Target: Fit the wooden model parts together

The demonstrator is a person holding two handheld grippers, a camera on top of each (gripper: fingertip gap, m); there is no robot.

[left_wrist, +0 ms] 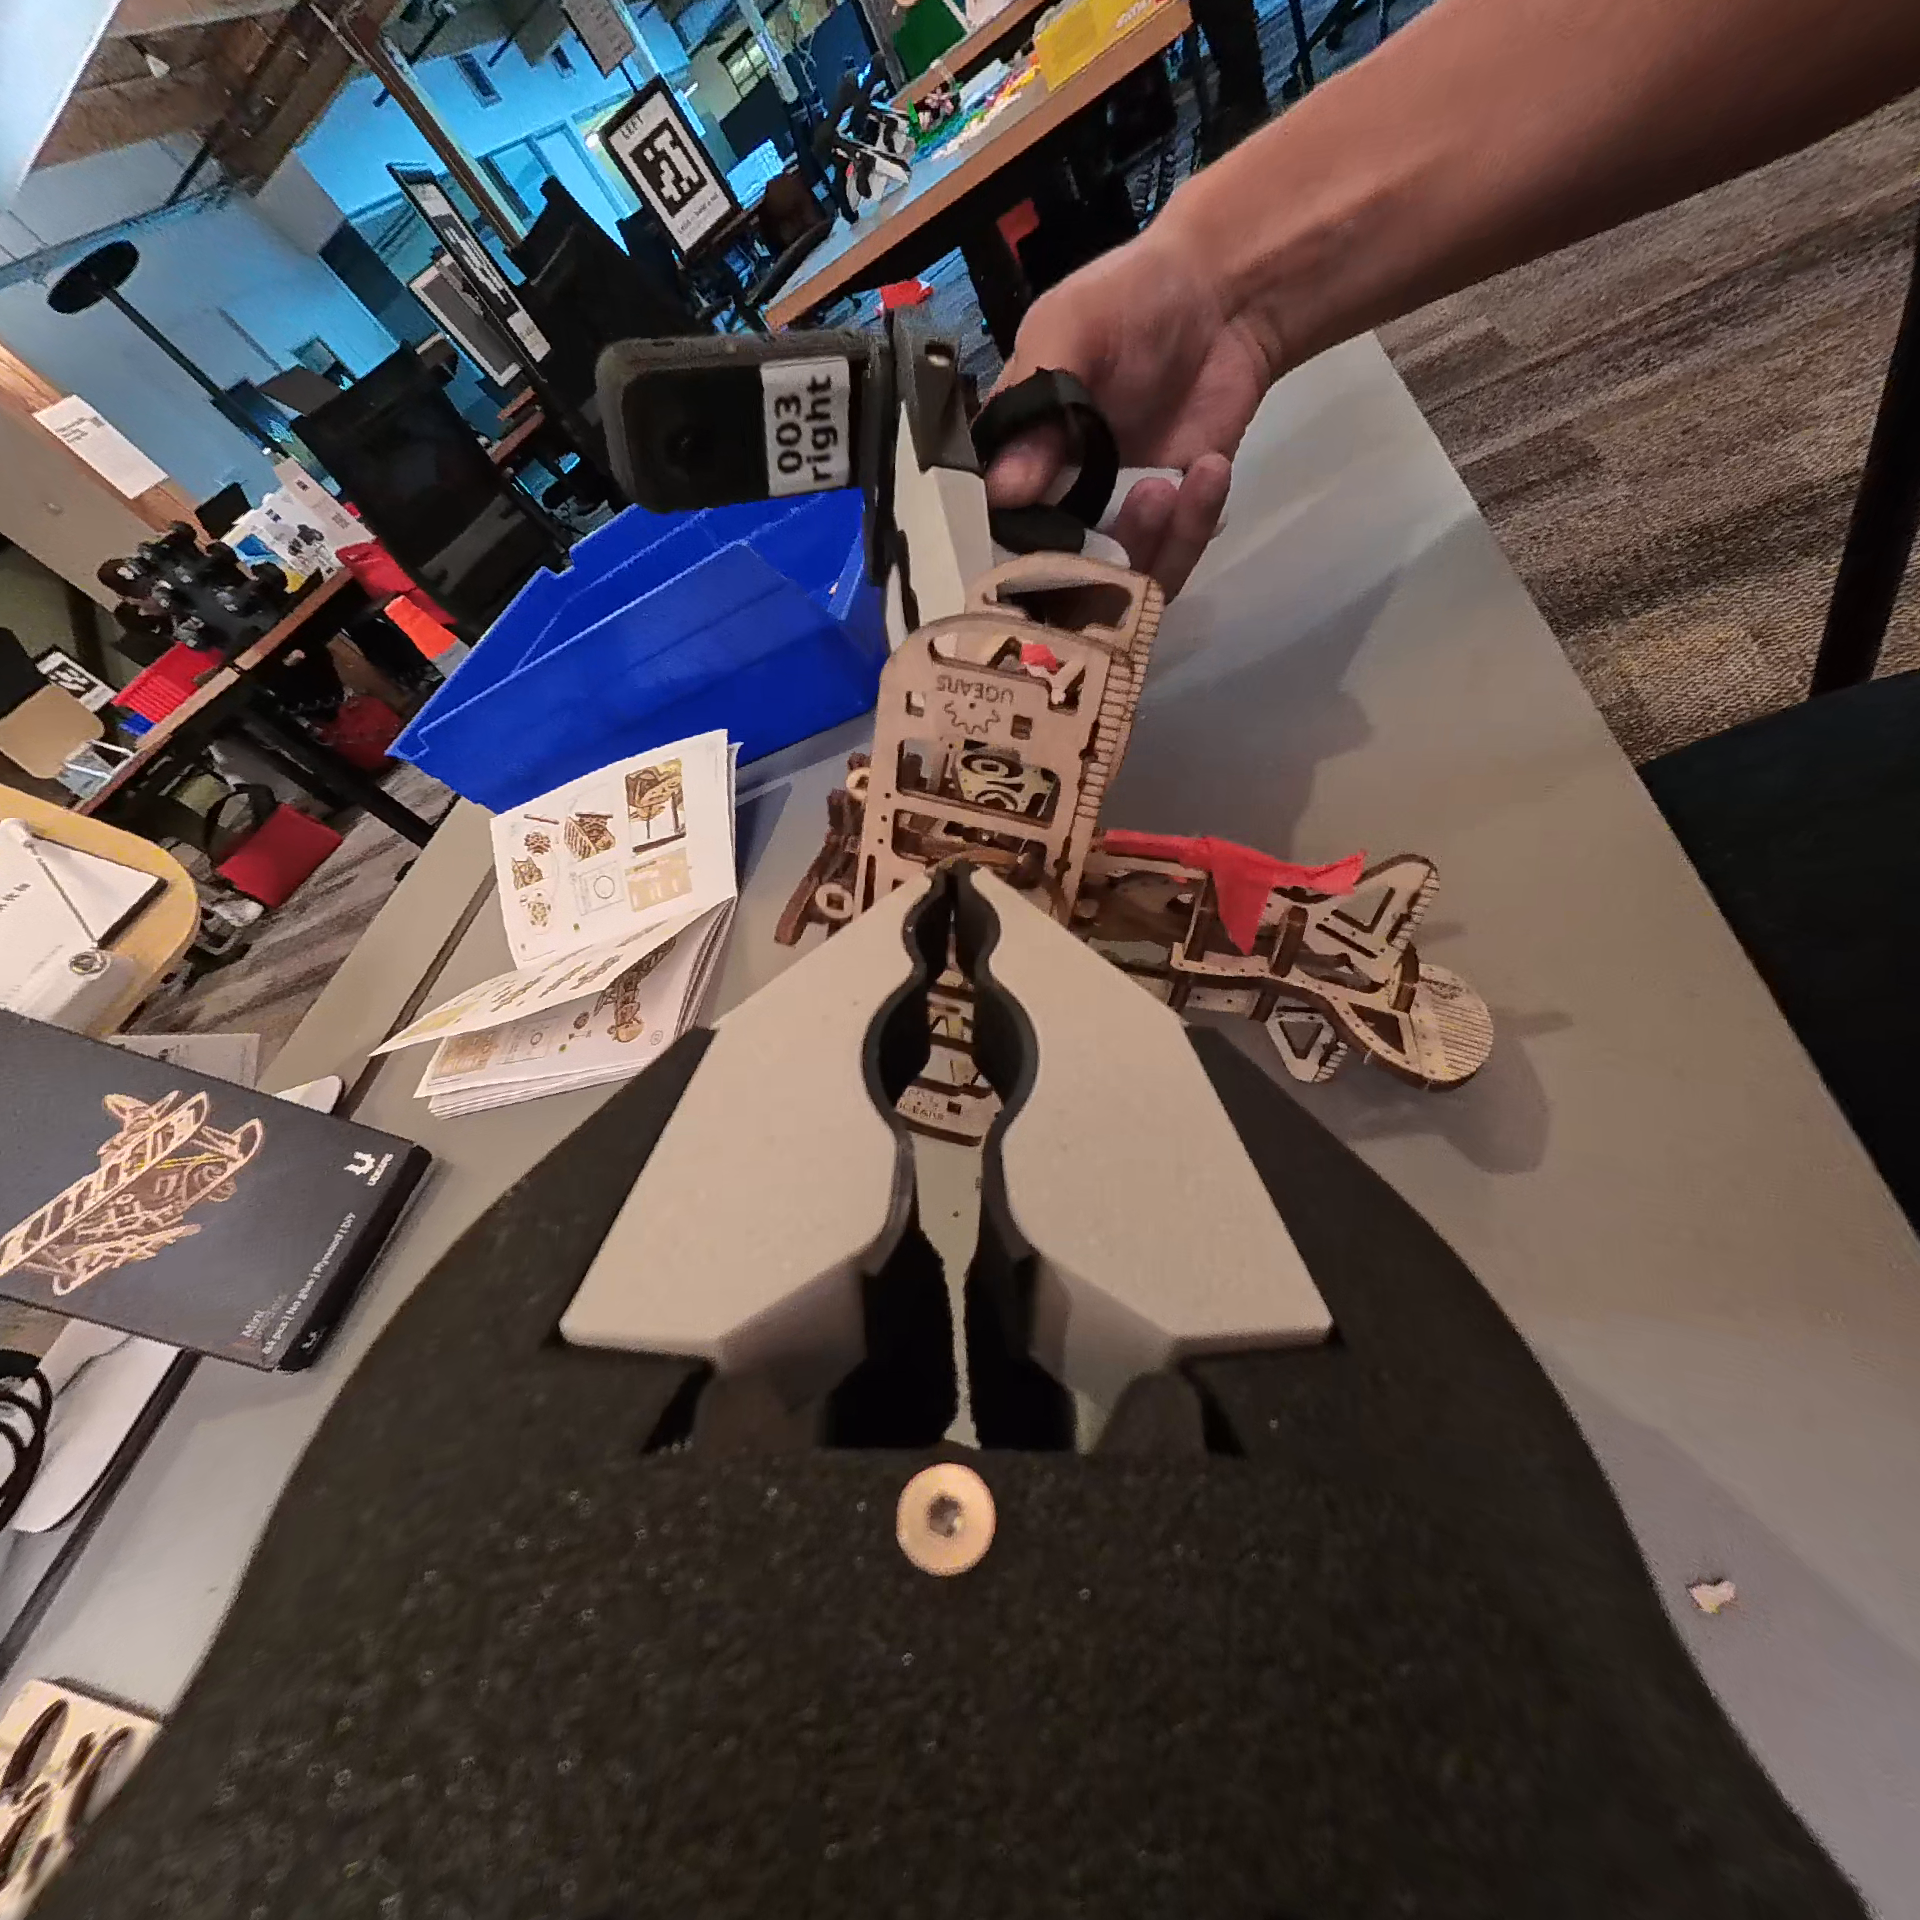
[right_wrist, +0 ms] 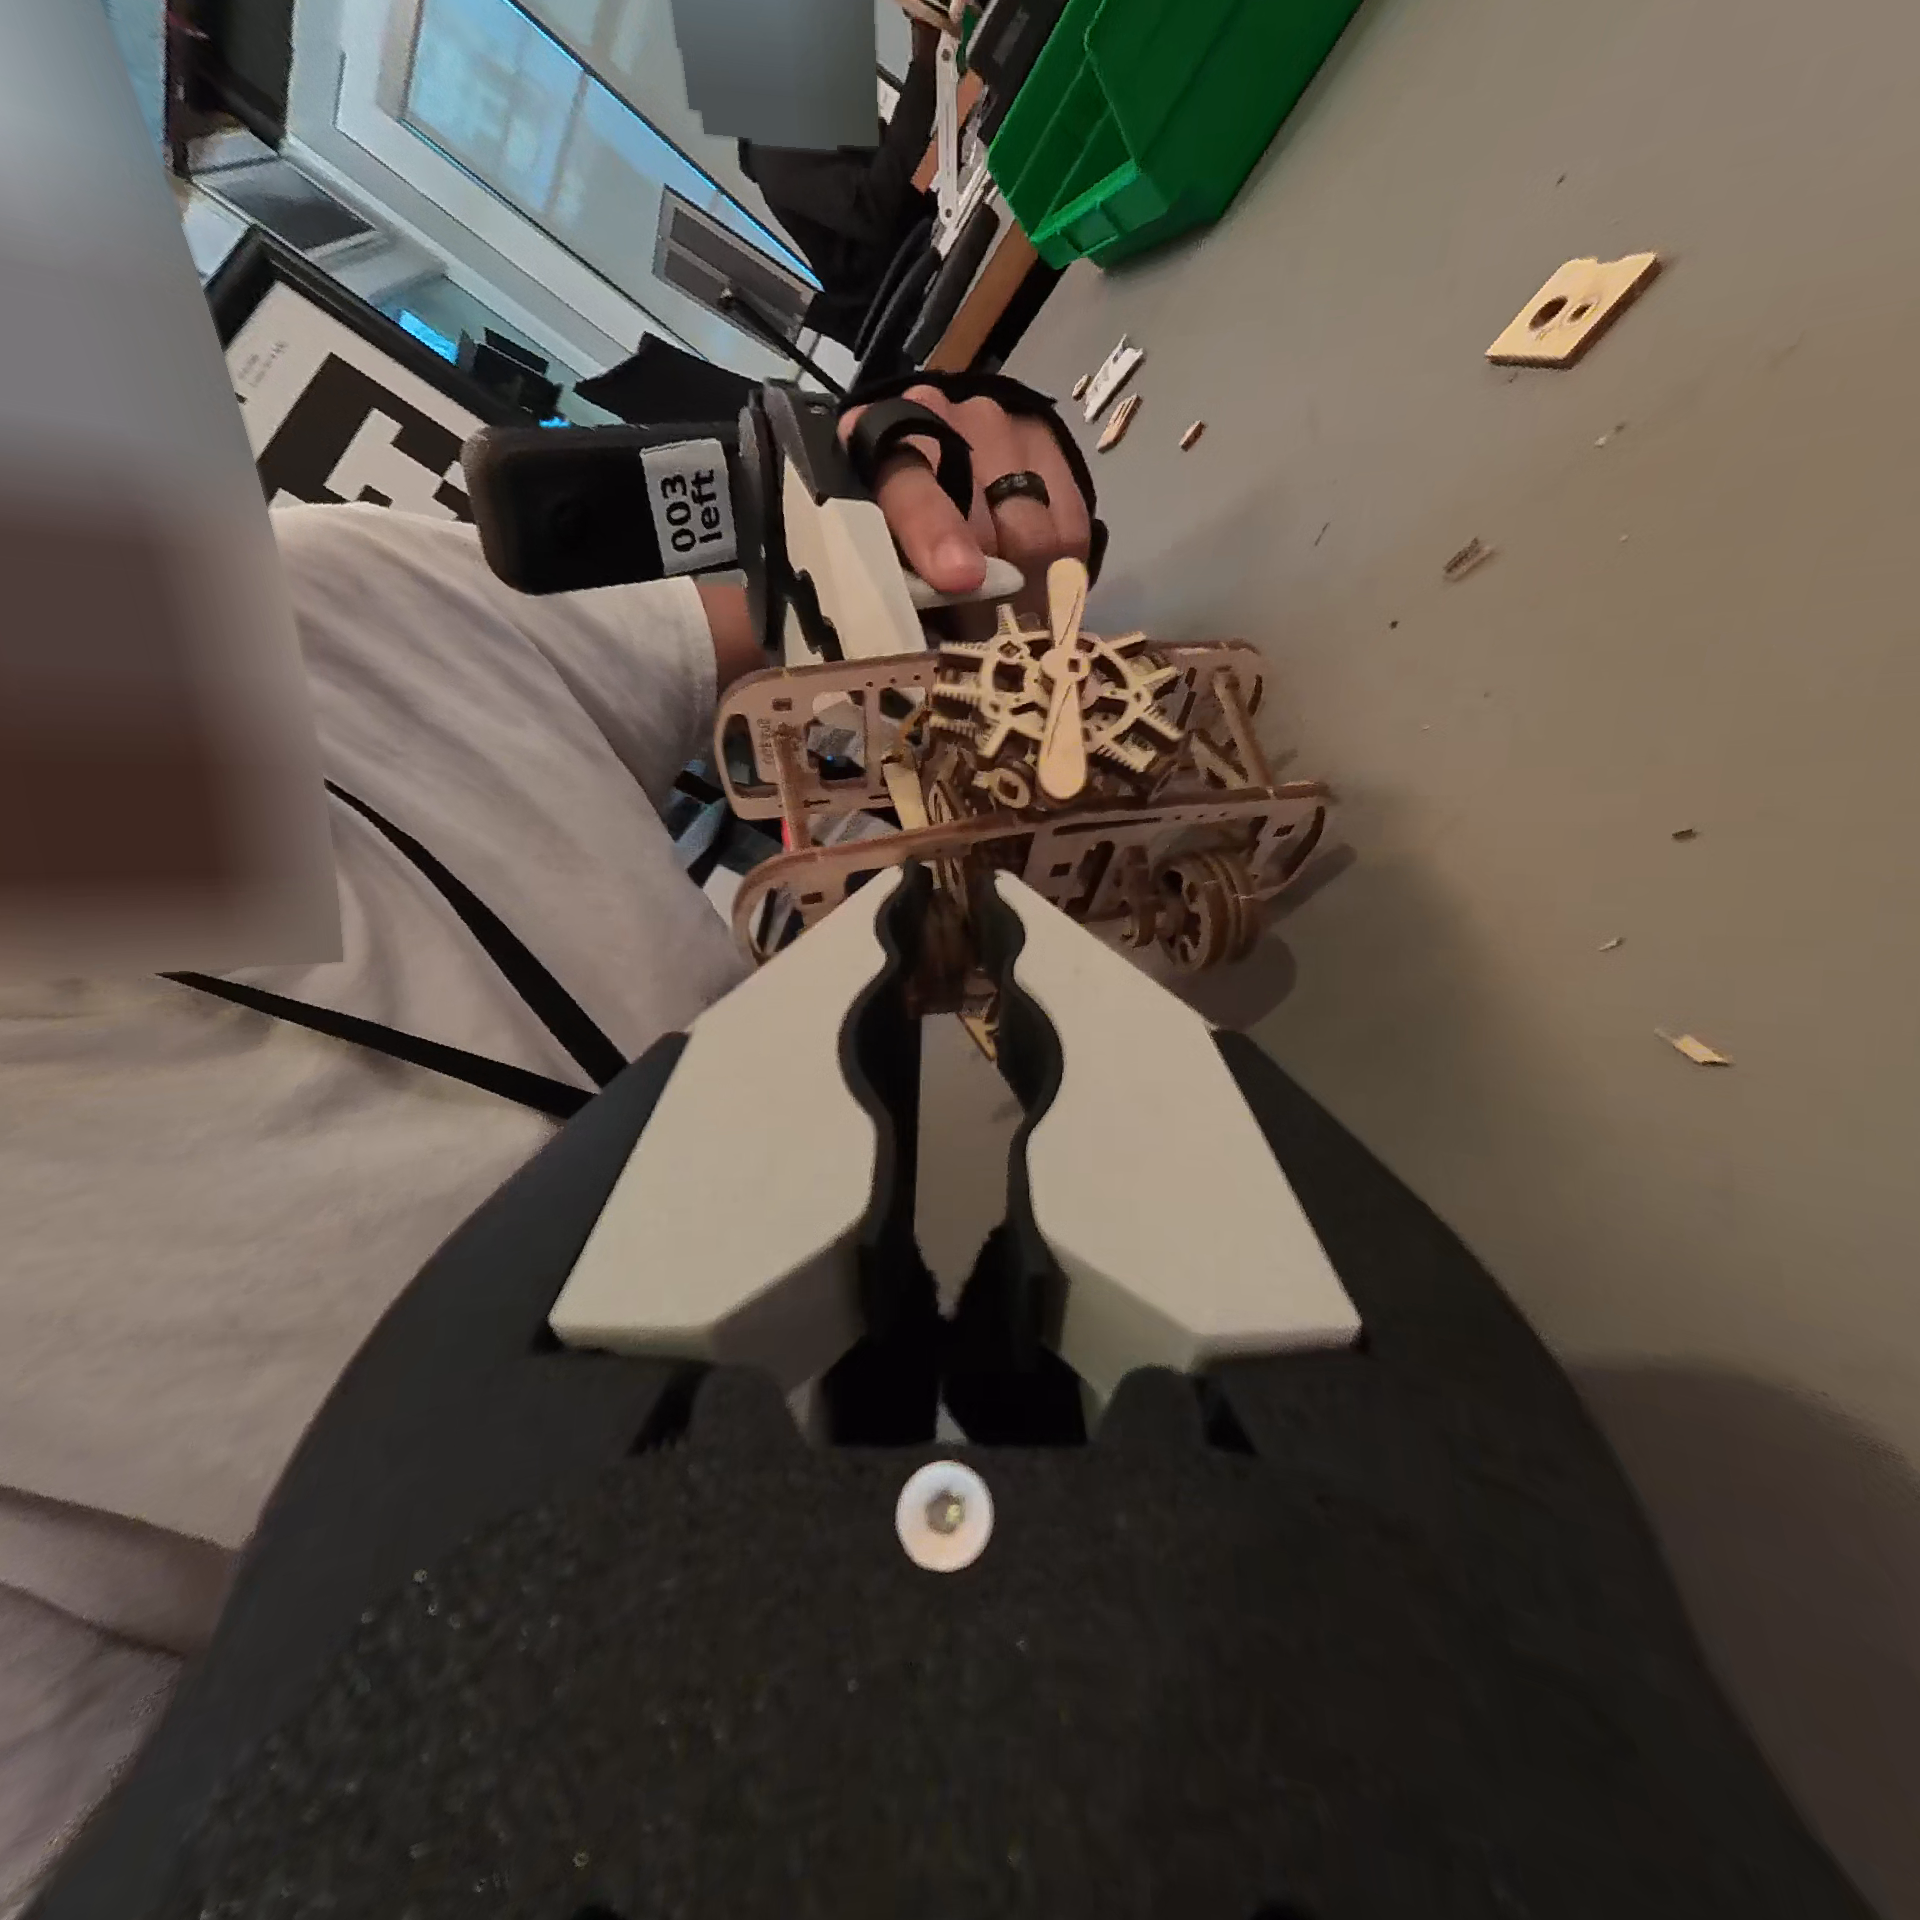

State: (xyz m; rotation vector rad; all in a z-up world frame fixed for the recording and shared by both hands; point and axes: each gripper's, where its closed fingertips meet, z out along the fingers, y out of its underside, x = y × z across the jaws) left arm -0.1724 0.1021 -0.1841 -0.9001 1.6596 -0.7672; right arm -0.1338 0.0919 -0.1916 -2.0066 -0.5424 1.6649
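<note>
A wooden biplane model [left_wrist: 987, 769] rests on the grey table [left_wrist: 1507, 1299], with red tape [left_wrist: 1247, 883] on its fuselage near the tail. My left gripper [left_wrist: 951, 883] is shut on the near end of its wings; wood shows between the fingers. My right gripper [left_wrist: 951, 582], held by a hand, grips the far end of the wings. In the right wrist view the model [right_wrist: 1091, 831] shows its propeller [right_wrist: 1062, 707], gears and wheels. My right gripper [right_wrist: 951, 883] is closed on a wooden part under the lower wing. The left gripper [right_wrist: 883, 623] meets the upper wing.
A blue bin [left_wrist: 665, 644], an open instruction booklet [left_wrist: 603, 883] and a black box [left_wrist: 187, 1184] lie to the left. A green bin [right_wrist: 1143, 114], a square wooden offcut [right_wrist: 1569, 312] and scraps [right_wrist: 1112, 395] lie beyond the model. A black chair [left_wrist: 1818, 883] stands at the right. My hands' fingertips stand some 5 cm from each other. Left tips and right tips are each some 20 cm from the square wooden offcut [right_wrist: 1569, 312].
</note>
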